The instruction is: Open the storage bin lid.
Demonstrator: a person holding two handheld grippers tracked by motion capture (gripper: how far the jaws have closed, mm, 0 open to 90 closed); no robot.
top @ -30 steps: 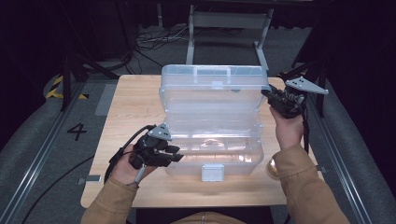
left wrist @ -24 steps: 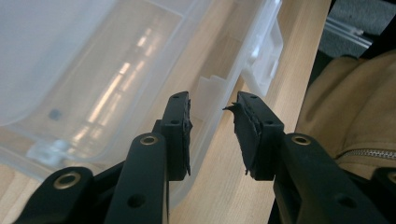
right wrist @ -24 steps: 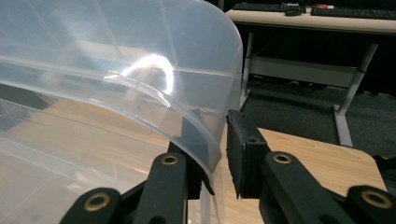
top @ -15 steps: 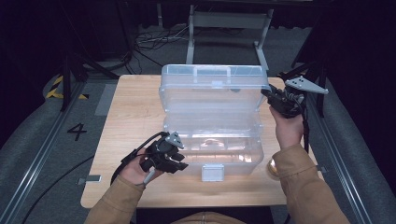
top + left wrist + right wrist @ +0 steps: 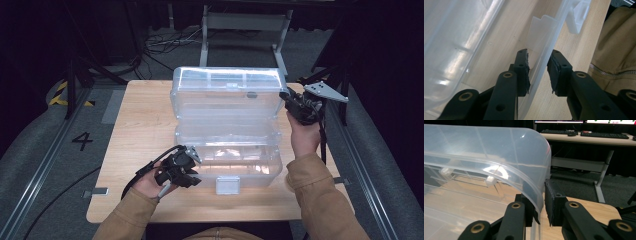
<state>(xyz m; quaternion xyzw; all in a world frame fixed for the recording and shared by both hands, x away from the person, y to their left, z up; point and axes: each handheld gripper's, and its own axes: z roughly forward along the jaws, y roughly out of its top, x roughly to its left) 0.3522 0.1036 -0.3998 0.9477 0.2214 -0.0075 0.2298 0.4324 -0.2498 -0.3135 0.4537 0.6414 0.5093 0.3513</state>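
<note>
Clear plastic box point(image 5: 226, 150) empty, lid point(image 5: 227, 92) upright in right gripper point(image 5: 289, 98) fingers, left gripper point(image 5: 192, 172) fingers agape astride its front wall.

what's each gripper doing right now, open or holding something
Left gripper: open, jaws astride the front wall of the clear plastic box, not clamped.
Right gripper: shut on the box lid, at its corner edge.

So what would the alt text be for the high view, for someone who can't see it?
A person at a wooden table handles an open clear plastic box: the right tool pinches the raised lid's edge while the left tool straddles the base's front wall.
</note>
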